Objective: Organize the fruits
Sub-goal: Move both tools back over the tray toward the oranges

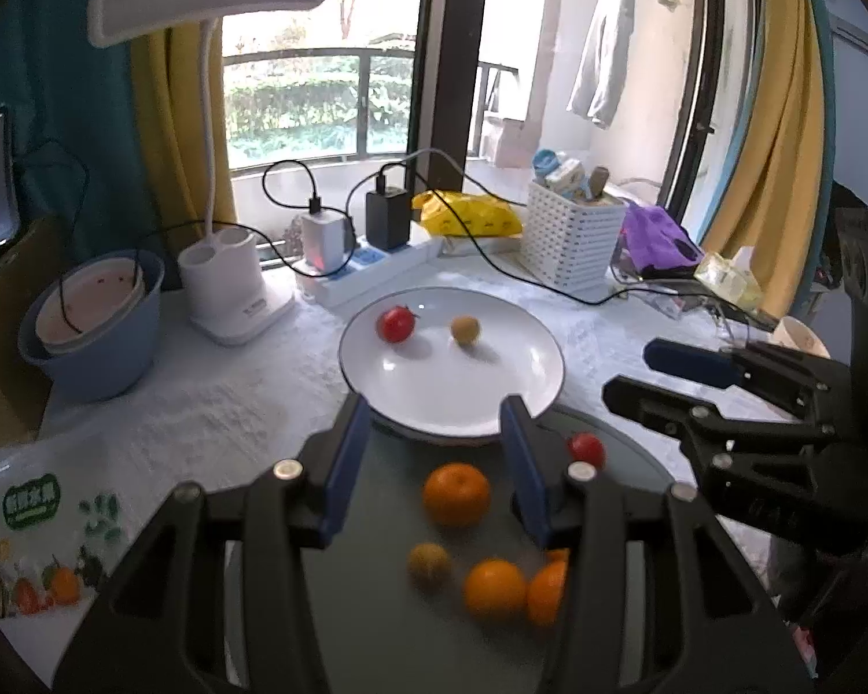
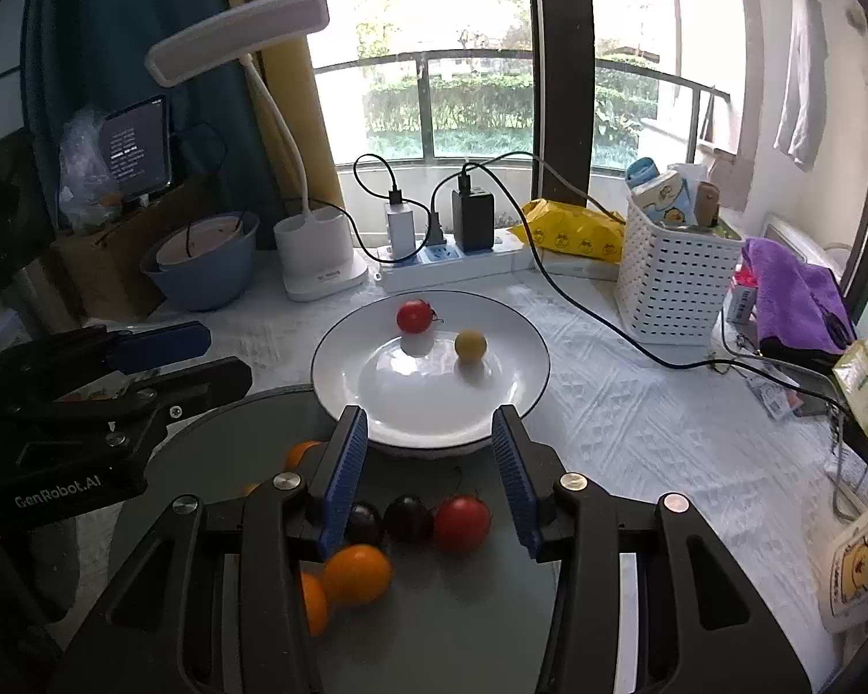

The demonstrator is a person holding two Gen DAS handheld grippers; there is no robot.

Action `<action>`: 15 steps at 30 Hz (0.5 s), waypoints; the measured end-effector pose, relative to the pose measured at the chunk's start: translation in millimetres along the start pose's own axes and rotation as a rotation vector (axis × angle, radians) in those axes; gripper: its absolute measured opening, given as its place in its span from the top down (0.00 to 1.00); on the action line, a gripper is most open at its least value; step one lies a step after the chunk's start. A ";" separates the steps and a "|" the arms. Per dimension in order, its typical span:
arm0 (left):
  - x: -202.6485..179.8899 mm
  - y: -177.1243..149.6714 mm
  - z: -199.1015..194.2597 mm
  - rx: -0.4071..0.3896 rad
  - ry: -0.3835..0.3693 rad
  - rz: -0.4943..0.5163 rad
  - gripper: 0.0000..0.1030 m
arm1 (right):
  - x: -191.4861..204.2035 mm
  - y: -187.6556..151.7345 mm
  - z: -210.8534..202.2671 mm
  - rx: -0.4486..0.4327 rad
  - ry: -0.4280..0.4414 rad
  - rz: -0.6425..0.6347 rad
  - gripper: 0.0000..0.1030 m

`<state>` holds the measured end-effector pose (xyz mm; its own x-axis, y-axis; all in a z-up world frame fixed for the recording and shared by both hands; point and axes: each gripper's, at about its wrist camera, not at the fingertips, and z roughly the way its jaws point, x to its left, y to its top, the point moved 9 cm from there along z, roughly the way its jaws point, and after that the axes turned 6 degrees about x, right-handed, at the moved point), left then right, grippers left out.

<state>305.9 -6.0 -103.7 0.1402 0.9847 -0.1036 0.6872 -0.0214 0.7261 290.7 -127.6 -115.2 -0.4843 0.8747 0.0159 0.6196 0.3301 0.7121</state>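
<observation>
A white plate (image 1: 463, 387) (image 2: 422, 393) holds a red tomato (image 1: 396, 324) (image 2: 415, 316) and a small yellow-brown fruit (image 1: 464, 329) (image 2: 470, 345). In front of it a dark round tray (image 1: 376, 607) (image 2: 463, 607) carries oranges (image 1: 456, 493) (image 2: 357, 573), a red tomato (image 1: 586, 448) (image 2: 462, 522), a small brown fruit (image 1: 428, 567) and two dark plums (image 2: 408, 517). My left gripper (image 1: 436, 408) (image 2: 223, 355) hangs open above the tray, fingers empty. My right gripper (image 2: 429, 413) (image 1: 631, 370) is beside it, also open and empty.
Behind the plate lie a power strip with chargers and cables (image 1: 370, 254), a white desk lamp (image 1: 231, 289), a blue bowl (image 1: 92, 335) at the left, a white basket (image 1: 573, 237), a yellow bag (image 1: 469, 214) and a purple cloth (image 2: 793, 289). A printed fruit bag (image 1: 35, 543) lies at the near left.
</observation>
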 end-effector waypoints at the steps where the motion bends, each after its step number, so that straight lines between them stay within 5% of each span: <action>1: -0.7 -1.5 -2.2 -0.002 0.000 0.001 0.53 | 1.1 -2.1 -3.2 -0.002 -0.002 0.000 0.54; 15: -3.2 -35.4 -33.5 -0.012 0.008 -0.010 0.52 | 18.8 -30.3 -23.5 0.004 -0.009 -0.007 0.54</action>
<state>257.2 -2.6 -106.3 0.1280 0.9861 -0.1058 0.6802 -0.0097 0.7330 248.3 -129.5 -120.0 -0.4832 0.8755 0.0045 0.6189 0.3379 0.7090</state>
